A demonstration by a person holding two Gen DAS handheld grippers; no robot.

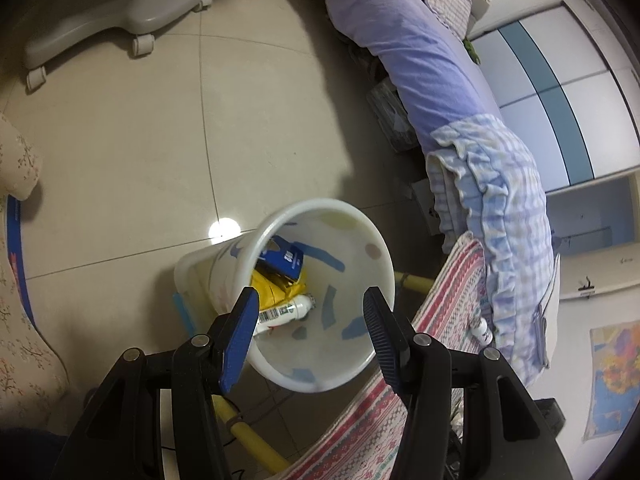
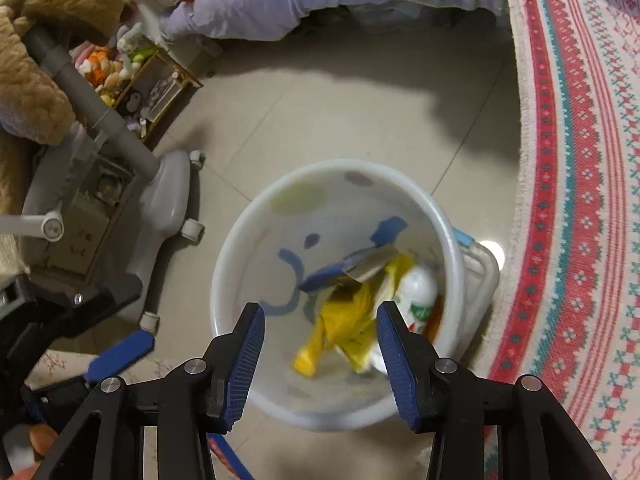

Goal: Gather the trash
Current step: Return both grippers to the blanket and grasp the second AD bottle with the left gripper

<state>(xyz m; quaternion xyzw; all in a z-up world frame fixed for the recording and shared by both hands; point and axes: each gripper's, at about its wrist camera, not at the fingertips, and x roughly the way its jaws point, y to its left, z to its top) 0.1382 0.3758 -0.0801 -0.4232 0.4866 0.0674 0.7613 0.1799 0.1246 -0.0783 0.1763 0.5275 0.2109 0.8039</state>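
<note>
A white plastic bin (image 1: pixel 384 248) with coloured shapes on its wall stands on the tiled floor; it also shows in the right wrist view (image 2: pixel 236 236). Inside lie a yellow wrapper (image 1: pixel 276 286) (image 2: pixel 344 320), a blue carton (image 1: pixel 286 260) (image 2: pixel 340 268) and a white bottle (image 1: pixel 288 310) (image 2: pixel 418 292). My left gripper (image 1: pixel 312 300) is open and empty above the bin's near rim. My right gripper (image 2: pixel 320 316) is open and empty above the bin's mouth. The left gripper's fingers (image 2: pixel 120 354) show at the lower left of the right wrist view.
A patterned red-and-teal rug (image 2: pixel 576 200) (image 1: pixel 400 380) lies beside the bin. A bed with purple and checked bedding (image 1: pixel 420 64) runs along the far side. A grey wheeled stand (image 1: pixel 120 12) (image 2: pixel 164 208) and a shelf of toys (image 2: pixel 132 72) are on the floor. A yellow bar (image 1: pixel 248 432) lies below the bin.
</note>
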